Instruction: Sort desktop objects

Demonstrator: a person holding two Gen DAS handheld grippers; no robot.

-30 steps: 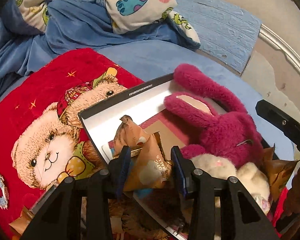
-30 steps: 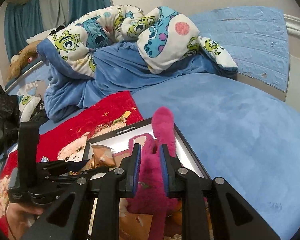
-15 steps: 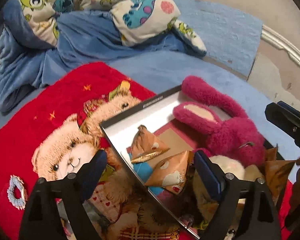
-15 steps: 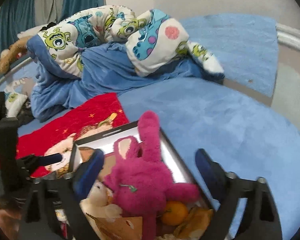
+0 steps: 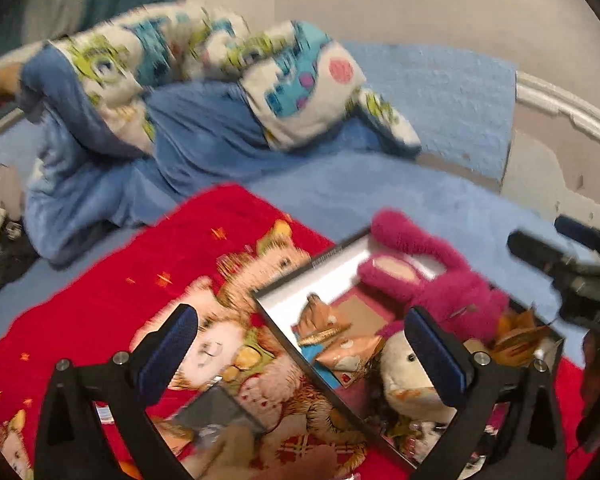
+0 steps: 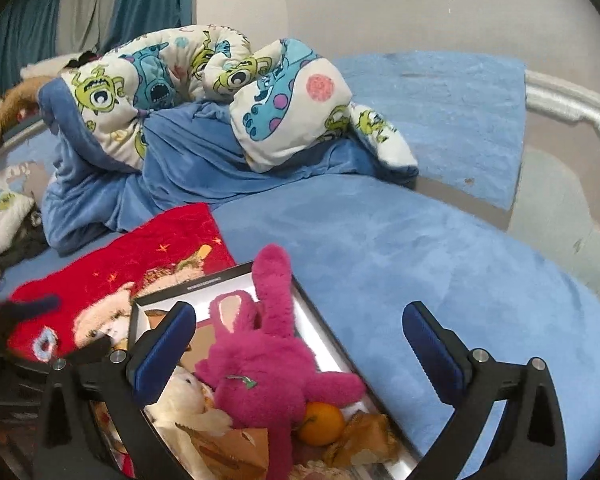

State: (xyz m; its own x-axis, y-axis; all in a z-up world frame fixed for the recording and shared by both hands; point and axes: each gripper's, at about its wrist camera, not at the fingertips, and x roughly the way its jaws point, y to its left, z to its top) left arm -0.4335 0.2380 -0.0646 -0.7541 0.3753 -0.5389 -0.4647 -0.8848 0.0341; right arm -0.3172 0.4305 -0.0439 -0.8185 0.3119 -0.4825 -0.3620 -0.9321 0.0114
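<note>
A: Nearest first: the left gripper (image 5: 300,354) hangs over the box (image 5: 284,312) edge and the red blanket (image 5: 140,272), its jaws opening to full width with nothing between them. A second ago they pinched a snack packet (image 5: 346,354); that packet now lies in the box.

B: And the right gripper (image 6: 300,346)?

A: Its jaws are opening wide too, empty. A second ago they were clamped on the pink plush's ear; now the pink plush (image 6: 276,364) lies loose in the box, one ear over the far rim.

B: So both things are delivered.

A: It looks so. Beside the plush sit a white plush (image 6: 188,396), an orange (image 6: 322,422) and more packets. Both drops seem finished, and the hands are free for whatever is left.

B: Anything left outside?

A: A small ring (image 6: 44,344) lies on the red blanket, left of the box. Farther off, the blue bed (image 6: 420,264) is bare, then a crumpled quilt (image 6: 220,92) and the wall.
</note>
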